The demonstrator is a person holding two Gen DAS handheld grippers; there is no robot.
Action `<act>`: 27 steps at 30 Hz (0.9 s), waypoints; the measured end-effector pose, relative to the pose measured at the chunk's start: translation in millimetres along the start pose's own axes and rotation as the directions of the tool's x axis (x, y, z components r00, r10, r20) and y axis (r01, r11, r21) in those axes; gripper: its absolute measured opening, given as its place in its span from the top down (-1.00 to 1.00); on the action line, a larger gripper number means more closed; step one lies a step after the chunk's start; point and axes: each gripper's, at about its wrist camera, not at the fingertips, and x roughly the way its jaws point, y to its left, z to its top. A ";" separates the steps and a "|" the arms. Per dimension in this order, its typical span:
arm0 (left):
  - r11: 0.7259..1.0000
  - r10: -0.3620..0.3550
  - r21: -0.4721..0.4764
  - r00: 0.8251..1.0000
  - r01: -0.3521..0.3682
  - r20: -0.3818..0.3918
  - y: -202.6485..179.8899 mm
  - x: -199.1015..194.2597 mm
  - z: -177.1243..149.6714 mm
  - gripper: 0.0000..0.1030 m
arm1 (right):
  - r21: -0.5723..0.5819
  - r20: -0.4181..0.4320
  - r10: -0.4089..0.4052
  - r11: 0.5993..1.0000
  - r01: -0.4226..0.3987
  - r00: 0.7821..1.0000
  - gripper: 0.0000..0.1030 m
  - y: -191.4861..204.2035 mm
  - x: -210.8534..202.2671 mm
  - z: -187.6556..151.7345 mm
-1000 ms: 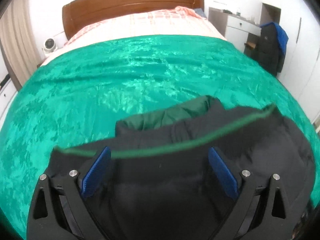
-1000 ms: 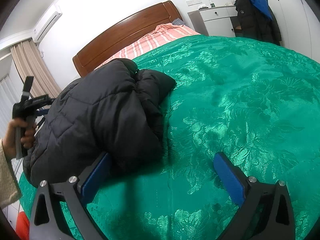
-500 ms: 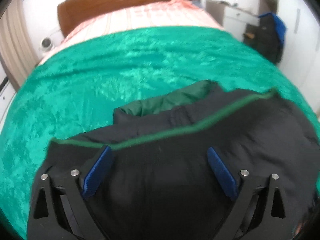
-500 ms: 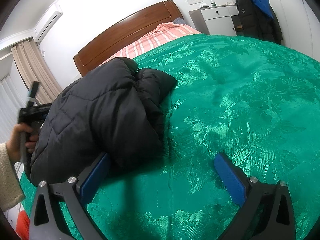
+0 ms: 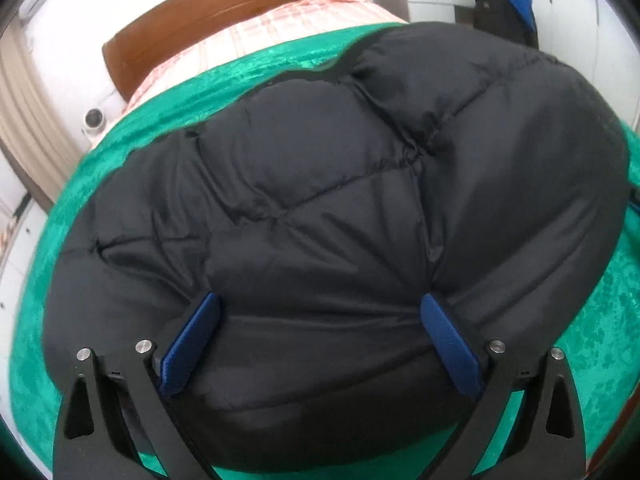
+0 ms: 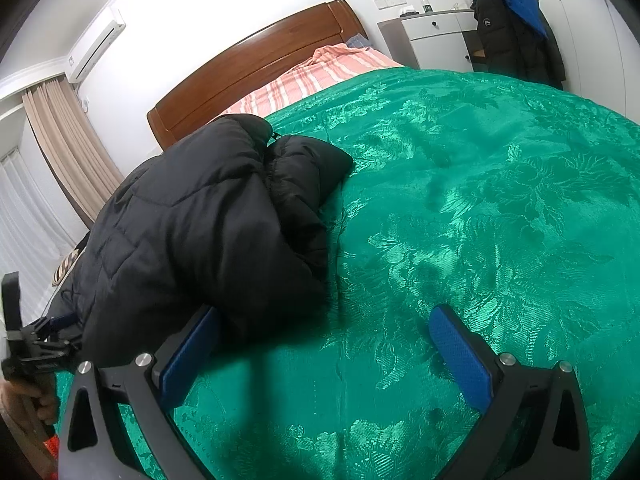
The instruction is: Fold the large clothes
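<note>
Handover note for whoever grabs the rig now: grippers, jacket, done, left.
Left gripper: jaws wide open, pushed against the near edge of the black puffer jacket, which bulges between the pads; no clamp visible.
Right gripper: open, empty, low over the green bedspread; its left pad sits at the jacket's near edge.
Jacket: bundled into a thick stack on the left part of the bed, one part sticking out toward the middle.
Done: looks folded over at least once.
Left: probably tuck the sticking-out part, flatten and square the bundle.
</note>
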 end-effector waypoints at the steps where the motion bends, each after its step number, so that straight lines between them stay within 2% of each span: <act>1: 1.000 -0.003 0.003 1.000 0.003 -0.011 0.4 -0.2 3.2 -0.96 | 0.001 0.000 0.000 1.000 0.000 1.000 -0.99 -0.3 0.1 0.0; 5: 1.000 -0.015 -0.017 1.000 0.015 -0.018 6.1 -15.2 7.6 -0.91 | -0.001 0.000 -0.002 1.000 0.002 1.000 -0.99 -0.6 0.7 0.3; 8: 0.998 -0.045 -0.039 0.998 0.047 0.038 5.3 -40.3 2.2 -0.92 | -0.001 -0.001 -0.003 1.000 0.003 1.000 -0.99 -0.4 0.7 0.2; 10: 1.000 -0.007 -0.022 0.998 0.008 0.061 0.2 -44.0 -3.2 -0.92 | -0.001 0.000 -0.002 1.000 0.002 1.000 -0.99 -0.5 0.7 0.2; 12: 0.996 0.094 0.001 0.995 -0.094 0.019 -8.3 -21.7 -11.4 -0.95 | -0.001 0.000 -0.002 1.000 0.002 1.000 -0.99 -0.3 0.6 0.2; 17: 0.990 0.143 -0.015 0.989 -0.142 0.025 -19.6 -2.0 -22.6 -0.97 | 0.004 0.003 0.006 1.000 -0.006 1.000 -0.99 -1.6 0.2 -0.6; 19: 0.992 0.130 -0.010 0.991 -0.130 0.013 -20.0 -3.4 -21.2 -0.97 | 0.003 0.003 0.005 1.000 -0.005 1.000 -1.00 -1.9 0.6 -0.7; 21: 0.996 0.078 -0.042 0.997 -0.078 -0.010 -13.1 -9.2 -17.8 -0.93 | 0.001 0.002 0.003 1.000 -0.003 1.000 -1.00 -1.9 0.7 -0.9; 24: 0.994 0.008 -0.106 1.000 -0.006 0.022 -3.2 -27.4 -18.4 -0.93 | 0.001 0.002 0.003 1.000 -0.003 1.000 -1.00 -1.4 0.8 -1.0; 26: 0.996 0.009 -0.086 1.000 -0.007 0.019 -7.3 -26.3 -21.3 -0.93 | 0.001 0.002 0.002 1.000 -0.002 1.000 -1.00 -1.6 0.7 -0.9; 27: 0.998 0.038 -0.043 0.999 -0.038 0.003 -14.7 -19.2 -24.2 -0.95 | 0.000 0.002 0.002 1.000 -0.002 1.000 -1.00 -1.4 0.7 -0.8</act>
